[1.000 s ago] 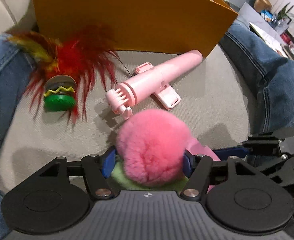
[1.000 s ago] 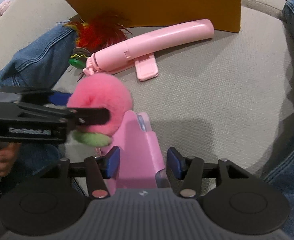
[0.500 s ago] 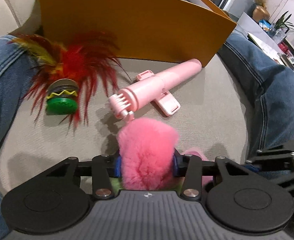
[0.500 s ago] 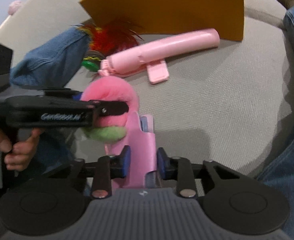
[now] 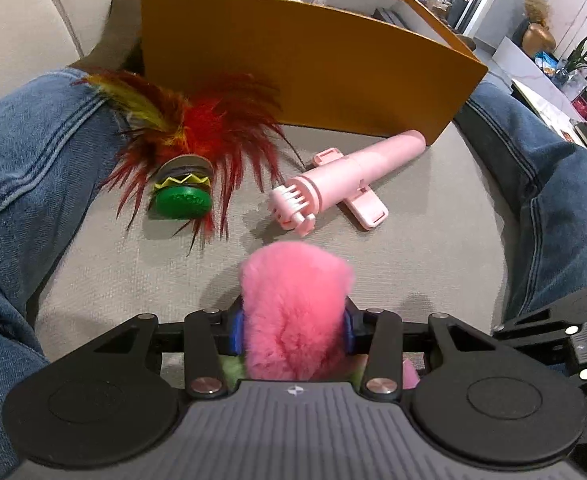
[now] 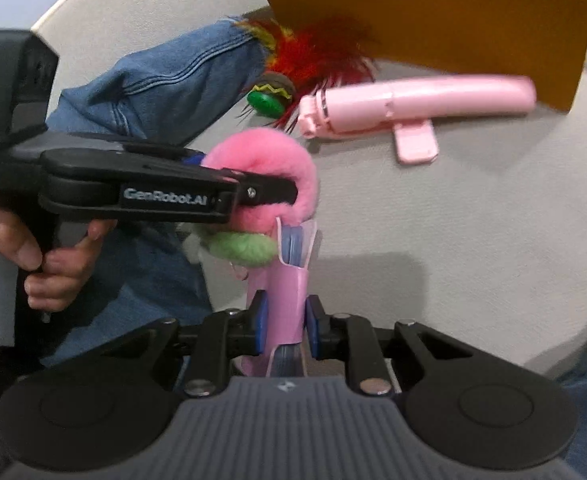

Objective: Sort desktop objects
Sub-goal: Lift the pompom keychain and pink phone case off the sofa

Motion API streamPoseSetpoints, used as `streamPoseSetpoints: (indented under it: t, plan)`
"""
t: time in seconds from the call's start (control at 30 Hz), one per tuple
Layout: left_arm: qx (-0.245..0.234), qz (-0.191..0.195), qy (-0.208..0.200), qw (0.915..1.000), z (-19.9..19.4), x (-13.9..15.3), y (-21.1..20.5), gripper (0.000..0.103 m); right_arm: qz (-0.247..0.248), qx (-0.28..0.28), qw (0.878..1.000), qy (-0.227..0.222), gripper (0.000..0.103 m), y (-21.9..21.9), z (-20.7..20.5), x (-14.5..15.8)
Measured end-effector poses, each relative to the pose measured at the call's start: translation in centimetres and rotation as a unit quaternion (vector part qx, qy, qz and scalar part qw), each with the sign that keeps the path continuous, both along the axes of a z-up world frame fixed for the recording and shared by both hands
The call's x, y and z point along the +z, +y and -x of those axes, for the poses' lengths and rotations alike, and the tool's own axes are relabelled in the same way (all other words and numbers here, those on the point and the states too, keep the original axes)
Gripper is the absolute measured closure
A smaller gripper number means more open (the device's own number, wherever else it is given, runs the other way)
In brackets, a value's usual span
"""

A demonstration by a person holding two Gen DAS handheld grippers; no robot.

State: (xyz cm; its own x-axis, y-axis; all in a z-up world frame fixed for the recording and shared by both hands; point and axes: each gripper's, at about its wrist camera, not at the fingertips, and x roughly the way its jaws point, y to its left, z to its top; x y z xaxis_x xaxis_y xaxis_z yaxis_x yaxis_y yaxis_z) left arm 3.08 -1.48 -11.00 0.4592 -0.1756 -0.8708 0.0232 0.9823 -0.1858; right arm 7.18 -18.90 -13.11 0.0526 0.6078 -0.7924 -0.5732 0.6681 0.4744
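**Both jaws clamped – pompom in the left, pink case in the right**

The jaws of the left gripper (image 5: pixel 293 330) have just been closing and now squeeze a pink fluffy pompom (image 5: pixel 293 308) between the blue pads, its fur bulging up past them. The right gripper (image 6: pixel 285 322) has been closing too – its jaws pinch a pink case (image 6: pixel 285 292) with a bluish object inside, standing upright. In the right view the pompom sits just left of the case, a green tuft (image 6: pixel 241 248) below it. Farther off on the grey cushion (image 5: pixel 433 248) lie a red feather toy (image 5: pixel 189 168) with a green base at left and a pink selfie stick (image 5: pixel 345 176) at right. Beyond them stands an orange box (image 5: pixel 301 68). Denim-clad legs (image 5: pixel 29 168) flank the cushion
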Motion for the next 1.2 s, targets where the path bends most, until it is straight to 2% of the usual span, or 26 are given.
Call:
streamPoseSetpoints:
  t: [0.23,0.37,0.5,0.53,0.57,0.63,0.7,0.83,0.9,0.97,1.0,1.07,1.2]
  plan:
    - [0.016,0.008,0.002,0.9998,0.1,-0.2,0.9,0.054,-0.017,-0.017,0.999,0.026,0.084,-0.1,-0.2,-0.1]
    - [0.013,0.015,-0.019,0.9996,0.3,1.5,1.1,0.056,0.001,-0.012,1.0,-0.023,0.087,-0.4,0.2,2.3]
    - [0.01,0.024,-0.051,0.9984,0.5,4.0,1.3,0.059,0.014,-0.031,0.997,-0.066,0.087,-2.0,-1.0,5.8]
    - [0.01,0.028,-0.057,0.9979,0.4,4.5,1.3,0.073,0.016,-0.039,0.996,-0.076,0.087,-2.5,-1.3,6.8]
    - [0.008,0.034,-0.063,0.9974,0.3,5.1,1.4,0.091,0.017,-0.046,0.995,-0.086,0.087,-3.0,-1.7,7.8]
    - [0.003,0.05,-0.072,0.9961,-0.1,6.0,1.6,0.091,0.021,-0.051,0.992,-0.111,0.087,-3.8,-2.3,9.8]
    - [-0.002,0.043,-0.08,0.9958,-0.8,6.6,1.5,0.091,0.026,-0.056,0.989,-0.132,0.087,-4.1,-3.0,11.4]
    - [-0.023,0.036,-0.065,0.997,-1.1,6.3,1.0,0.09,0.06,-0.073,0.983,-0.158,0.087,-4.5,-4.0,12.3]
    - [-0.037,0.036,-0.05,0.9974,-0.7,5.8,0.7,0.078,0.068,-0.078,0.983,-0.153,0.087,-4.8,-4.1,11.5]
    - [-0.058,0.033,-0.025,0.9974,-0.1,4.8,0.4,0.052,0.08,-0.079,0.984,-0.141,0.087,-5.1,-4.0,10.2]
    - [-0.068,0.033,-0.014,0.997,0.1,4.2,0.2,0.047,0.09,-0.077,0.983,-0.139,0.087,-5.2,-3.8,9.6]
    - [-0.092,0.027,0.014,0.9953,0.5,3.0,-0.5,0.046,0.12,-0.073,0.979,-0.146,0.087,-4.9,-3.4,8.5]
    - [-0.123,0.026,0.056,0.9905,0.6,0.8,-2.1,0.041,0.186,-0.046,0.963,-0.188,0.087,-4.2,-2.3,7.2]
